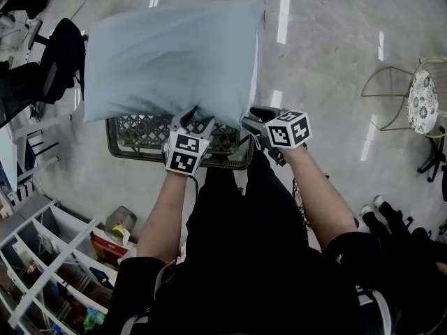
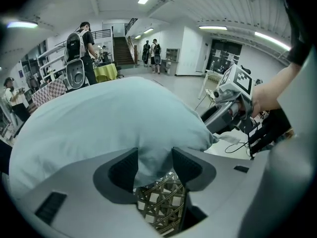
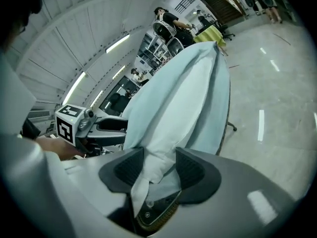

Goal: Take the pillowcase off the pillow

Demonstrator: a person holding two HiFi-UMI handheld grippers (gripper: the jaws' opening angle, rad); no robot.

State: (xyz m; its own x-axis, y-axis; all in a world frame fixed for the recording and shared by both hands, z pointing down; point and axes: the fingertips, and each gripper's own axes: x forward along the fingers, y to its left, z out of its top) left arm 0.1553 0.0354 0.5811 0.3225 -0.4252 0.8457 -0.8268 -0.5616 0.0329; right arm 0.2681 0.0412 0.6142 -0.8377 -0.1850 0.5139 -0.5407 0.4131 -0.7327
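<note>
A pillow in a pale blue pillowcase (image 1: 174, 61) lies across a dark woven basket (image 1: 115, 145). My left gripper (image 1: 194, 123) is at the pillow's near edge, left of centre. In the left gripper view the jaws (image 2: 155, 165) stand open around a fold of the pillowcase (image 2: 109, 128), with the basket weave (image 2: 161, 202) below. My right gripper (image 1: 253, 117) is at the near right corner. In the right gripper view its jaws (image 3: 159, 167) stand open with the bunched corner of the pillowcase (image 3: 183, 98) between the pads. Each gripper shows in the other's view (image 2: 213, 119) (image 3: 111, 132).
A wire chair with a patterned seat (image 1: 422, 103) stands at the right. White shelving (image 1: 42, 257) fills the lower left and a black office chair (image 1: 59, 61) stands at the left. People (image 2: 81, 48) stand farther off on the shiny floor.
</note>
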